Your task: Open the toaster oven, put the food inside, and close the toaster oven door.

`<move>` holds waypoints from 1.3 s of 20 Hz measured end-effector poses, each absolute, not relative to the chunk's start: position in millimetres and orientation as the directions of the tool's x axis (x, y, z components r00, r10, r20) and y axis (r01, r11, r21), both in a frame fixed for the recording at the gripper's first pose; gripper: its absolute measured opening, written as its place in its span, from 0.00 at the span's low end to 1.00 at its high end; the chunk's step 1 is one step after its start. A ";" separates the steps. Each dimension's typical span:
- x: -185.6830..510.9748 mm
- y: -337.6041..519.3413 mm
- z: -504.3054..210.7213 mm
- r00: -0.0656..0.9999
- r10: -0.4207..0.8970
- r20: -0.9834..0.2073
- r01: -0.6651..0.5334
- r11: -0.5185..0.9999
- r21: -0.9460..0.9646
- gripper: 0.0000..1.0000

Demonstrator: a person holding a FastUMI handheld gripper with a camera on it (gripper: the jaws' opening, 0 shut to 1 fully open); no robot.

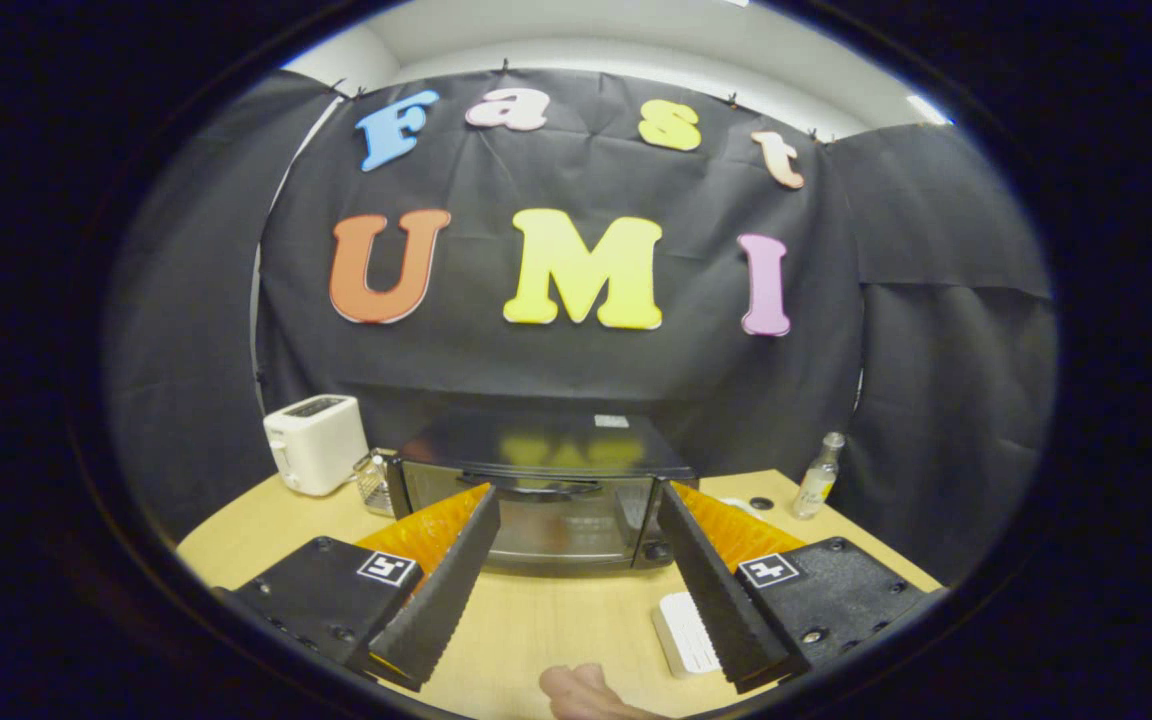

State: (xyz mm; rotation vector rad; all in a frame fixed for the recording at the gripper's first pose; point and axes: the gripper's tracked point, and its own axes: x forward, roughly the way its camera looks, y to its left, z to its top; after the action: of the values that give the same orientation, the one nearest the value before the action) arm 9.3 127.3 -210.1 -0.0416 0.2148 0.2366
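A black toaster oven (541,490) stands on the wooden table (536,620) straight ahead of my fingers, its glass door shut and its handle (536,487) across the top of the door. My gripper (576,510) is open, with its fingertips level with the oven's front and nothing between them. Below the right finger lies a white ridged block (686,632) on the table, partly hidden by that finger. A pale rounded piece (586,695), perhaps a fingertip or food, shows at the table's near edge; I cannot tell which.
A white pop-up toaster (316,443) stands left of the oven, with a small wire object (372,482) between them. A small clear bottle (817,477) and a dark round cap (762,503) sit to the oven's right. Black cloth walls close the back.
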 end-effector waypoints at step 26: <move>-159.8 1.1 -79.8 0.975 0.217 0.040 -0.219 0.973 0.068 1.00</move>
State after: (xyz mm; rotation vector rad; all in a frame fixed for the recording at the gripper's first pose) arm -159.8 1.1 -79.8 0.0726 -0.0320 0.2197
